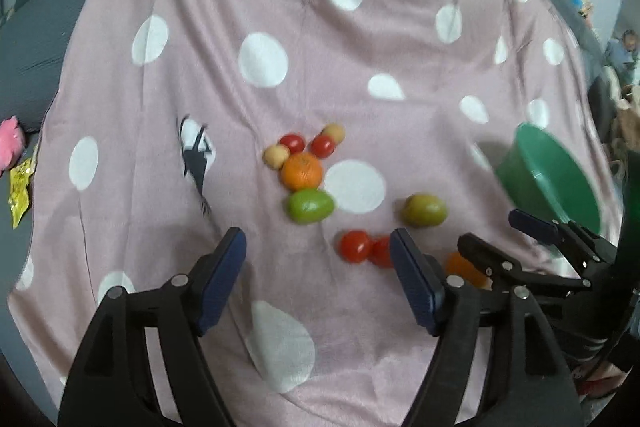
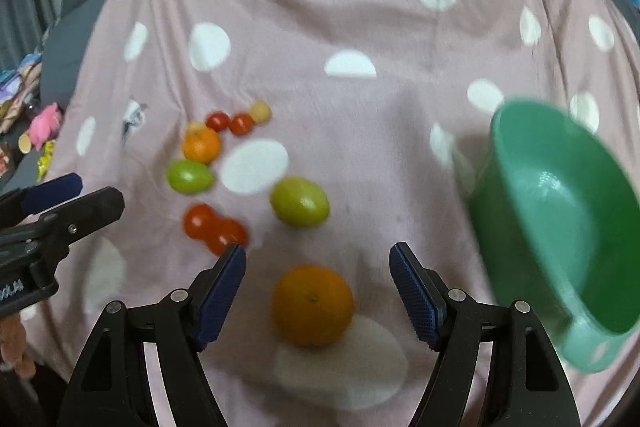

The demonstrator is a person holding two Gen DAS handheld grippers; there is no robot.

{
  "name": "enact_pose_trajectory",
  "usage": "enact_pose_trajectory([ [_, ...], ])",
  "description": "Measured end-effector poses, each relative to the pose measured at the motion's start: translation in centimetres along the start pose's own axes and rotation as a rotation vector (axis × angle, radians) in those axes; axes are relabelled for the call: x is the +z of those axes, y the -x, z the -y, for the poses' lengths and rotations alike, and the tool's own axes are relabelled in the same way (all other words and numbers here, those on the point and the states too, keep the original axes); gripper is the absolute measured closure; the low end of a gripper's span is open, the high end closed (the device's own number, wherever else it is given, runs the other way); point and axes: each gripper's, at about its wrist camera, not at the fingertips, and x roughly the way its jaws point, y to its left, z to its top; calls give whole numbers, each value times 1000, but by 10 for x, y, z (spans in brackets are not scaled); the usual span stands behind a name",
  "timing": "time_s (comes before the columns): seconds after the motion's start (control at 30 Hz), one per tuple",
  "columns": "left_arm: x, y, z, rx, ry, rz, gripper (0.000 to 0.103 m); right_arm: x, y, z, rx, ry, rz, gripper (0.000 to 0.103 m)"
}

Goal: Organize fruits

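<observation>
Fruits lie on a pink dotted blanket [image 1: 320, 27]. One cluster holds an orange [image 1: 302, 169], a green fruit [image 1: 310, 205], two small tomatoes [image 1: 296, 143] and two pale little fruits [image 1: 276, 155]. Nearer lie a yellow-green fruit [image 1: 424, 209] and two more tomatoes [image 1: 354, 245]. My left gripper [image 1: 318, 249] hangs open above the blanket with nothing in it. In the right wrist view my right gripper [image 2: 318, 259] is open too. A second orange [image 2: 312, 305] lies on the blanket between its fingers, clear of both pads. A green bowl [image 2: 560, 211] sits to the right, with nothing showing inside.
Grey bedding [image 1: 36, 75] surrounds the blanket. A pink toy [image 1: 10, 141] and a yellow packet [image 1: 20, 191] lie off its left edge. Each gripper shows in the other's view: the right gripper [image 1: 500, 235] and the left gripper [image 2: 72, 195].
</observation>
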Motion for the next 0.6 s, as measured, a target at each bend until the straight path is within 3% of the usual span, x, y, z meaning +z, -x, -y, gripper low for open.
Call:
enact_pose_trajectory([
  [0.1, 16, 9, -8, -18, -1, 9, 26, 17, 18, -5, 4, -46, 4, 28],
  [0.27, 33, 10, -16, -80, 21, -2, 26, 41, 20, -10, -83, -125, -78, 28],
  [0.4, 44, -5, -18, -97, 61, -45, 28, 55, 7, -4, -73, -179, -225, 34],
  [0.47, 47, -12, -18, -108, 79, -60, 28, 57, 9, -2, -50, -190, -189, 34],
  [0.6, 53, -30, -16, -123, 103, -100, 28, 58, -3, -1, -62, -205, -216, 34],
])
